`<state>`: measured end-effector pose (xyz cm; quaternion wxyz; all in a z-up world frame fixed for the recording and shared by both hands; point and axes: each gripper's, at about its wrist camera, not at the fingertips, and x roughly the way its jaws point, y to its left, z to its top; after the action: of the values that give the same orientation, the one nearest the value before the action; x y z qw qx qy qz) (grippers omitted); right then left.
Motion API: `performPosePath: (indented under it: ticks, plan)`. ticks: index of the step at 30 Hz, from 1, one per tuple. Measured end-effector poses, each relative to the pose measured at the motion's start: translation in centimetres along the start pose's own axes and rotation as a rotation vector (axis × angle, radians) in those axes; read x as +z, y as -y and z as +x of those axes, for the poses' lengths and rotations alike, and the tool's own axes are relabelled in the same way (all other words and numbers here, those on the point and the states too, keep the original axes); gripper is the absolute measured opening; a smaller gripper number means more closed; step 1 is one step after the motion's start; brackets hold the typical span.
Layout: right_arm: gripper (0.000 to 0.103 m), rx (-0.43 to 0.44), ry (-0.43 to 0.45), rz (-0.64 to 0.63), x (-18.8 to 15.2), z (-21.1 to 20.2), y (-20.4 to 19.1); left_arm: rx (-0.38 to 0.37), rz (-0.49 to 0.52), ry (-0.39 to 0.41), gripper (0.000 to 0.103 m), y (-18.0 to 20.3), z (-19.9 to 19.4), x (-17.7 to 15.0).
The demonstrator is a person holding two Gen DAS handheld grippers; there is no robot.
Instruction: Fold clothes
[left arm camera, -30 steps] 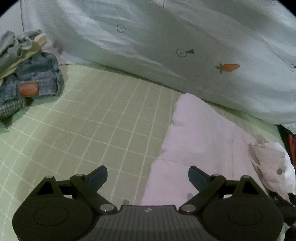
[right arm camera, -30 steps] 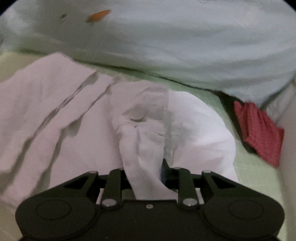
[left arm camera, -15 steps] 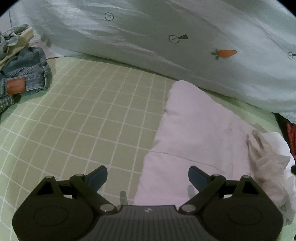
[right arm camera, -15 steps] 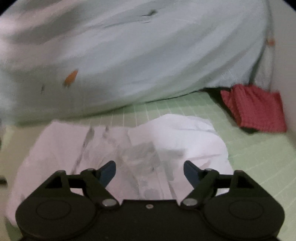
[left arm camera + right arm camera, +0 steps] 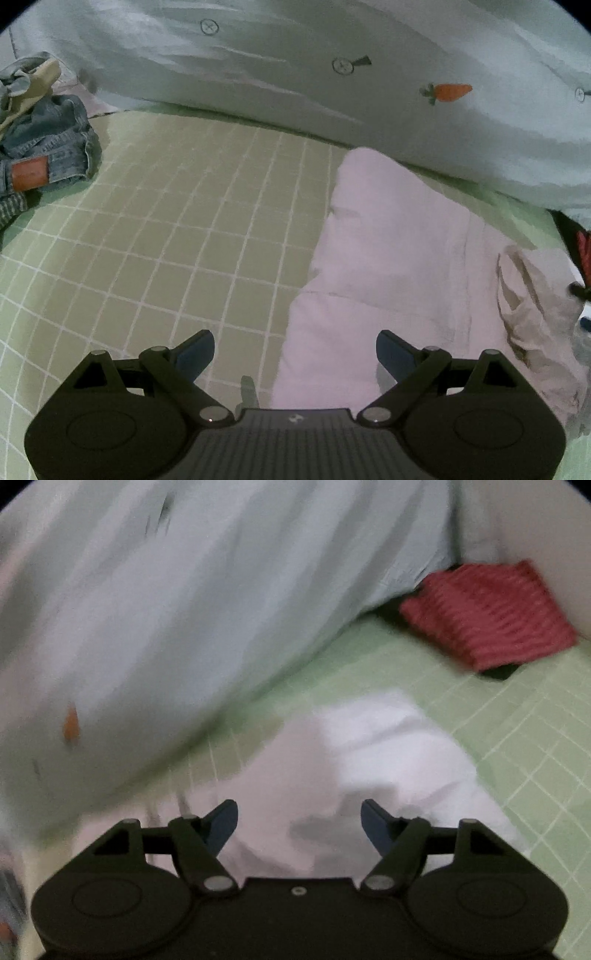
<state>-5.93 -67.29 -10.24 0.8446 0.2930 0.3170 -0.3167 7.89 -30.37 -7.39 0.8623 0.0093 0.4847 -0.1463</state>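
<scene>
Left tool [image 5: 294, 349] spread wide and empty, pink garment [image 5: 391, 258] just ahead; right tool [image 5: 299, 821] likewise, over the garment.

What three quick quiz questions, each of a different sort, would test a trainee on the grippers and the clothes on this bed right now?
1. True or false: the right gripper is shut on the pale pink garment.
2. Multiple choice: where does the crumpled blue denim garment lie in the left wrist view? A) far left on the green checked bedsheet; B) between the left gripper's fingers; C) on top of the pink garment.
3. Fill in: the folded red ribbed cloth lies at the ___ right of the right wrist view.

Key: 1 false, both grippers are open; 2 A; 3 upper.
</scene>
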Motion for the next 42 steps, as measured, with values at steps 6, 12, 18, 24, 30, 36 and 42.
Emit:
performPosePath:
  ticks: [6, 12, 18, 24, 30, 36, 42]
  plan:
    - [0.077, -0.058, -0.089, -0.293, -5.6, 0.0, -3.4, 0.006, 0.019, -0.033, 0.095, 0.3, 0.7, 0.1]
    - [0.099, -0.070, -0.095, -0.345, -5.8, -1.6, -3.6, 0.042, 0.074, -0.074, 0.095, 0.8, 2.4, 0.7]
    - [0.103, -0.068, -0.081, -0.295, -5.9, -3.1, -2.4, 0.013, 0.144, -0.120, 0.096, 1.0, 4.5, 1.3]
    - [0.103, -0.129, -0.064, -0.264, -6.1, -3.9, -2.7, -0.067, 0.207, -0.132, 0.096, 1.4, 6.0, 2.0]
    - [0.103, -0.217, -0.041, -0.202, -5.9, -4.3, -3.2, -0.120, 0.259, -0.141, 0.096, 2.5, 7.3, 3.0]
    - [0.103, -0.257, -0.017, -0.124, -6.1, -5.5, -2.6, -0.158, 0.280, -0.171, 0.095, 2.9, 8.4, 3.1]
    - [0.103, -0.292, 0.010, -0.051, -6.9, -6.3, -0.7, -0.216, 0.278, -0.186, 0.077, 2.5, 8.6, 3.5]
